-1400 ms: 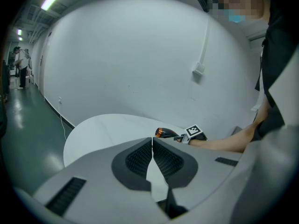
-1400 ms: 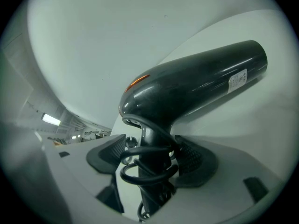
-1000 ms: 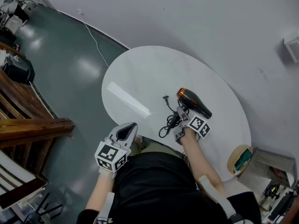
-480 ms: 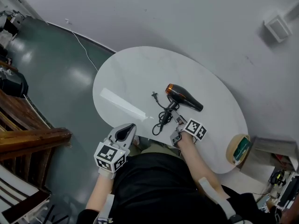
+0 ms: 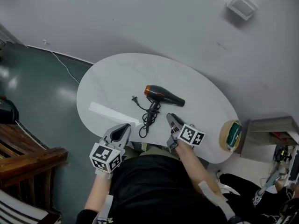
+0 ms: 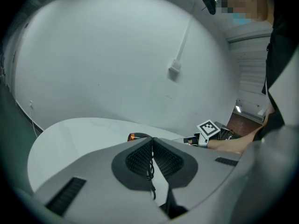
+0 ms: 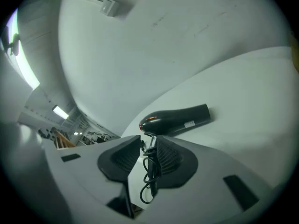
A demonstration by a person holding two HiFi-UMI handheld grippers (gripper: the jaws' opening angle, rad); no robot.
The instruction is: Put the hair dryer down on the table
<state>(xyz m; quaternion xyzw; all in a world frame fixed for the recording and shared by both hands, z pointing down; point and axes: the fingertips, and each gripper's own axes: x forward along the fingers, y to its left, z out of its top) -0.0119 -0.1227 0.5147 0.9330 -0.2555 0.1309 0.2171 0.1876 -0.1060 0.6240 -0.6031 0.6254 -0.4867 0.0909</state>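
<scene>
The black hair dryer (image 5: 163,96) with an orange rear end lies on its side in the middle of the white oval table (image 5: 201,85). Its coiled black cord (image 5: 147,118) trails toward the near edge. My right gripper (image 5: 171,119) hovers at the near edge, a short way from the dryer's handle. Its jaws are closing with a narrow gap and nothing between them. In the right gripper view the hair dryer (image 7: 175,119) and cord (image 7: 150,171) lie beyond the right gripper (image 7: 148,141). My left gripper (image 5: 125,127) is shut and empty at the near left edge.
A round tan holder with something green (image 5: 230,135) sits at the table's right edge. A white box (image 5: 242,4) is mounted on the grey wall behind. Wooden furniture (image 5: 28,157) stands on the dark floor to the left, where a thin white cable (image 5: 60,62) runs.
My right gripper has drawn back from the hair dryer's handle toward the table's near edge, and its jaws have narrowed. The dryer stays flat on the table. The head view has swung.
</scene>
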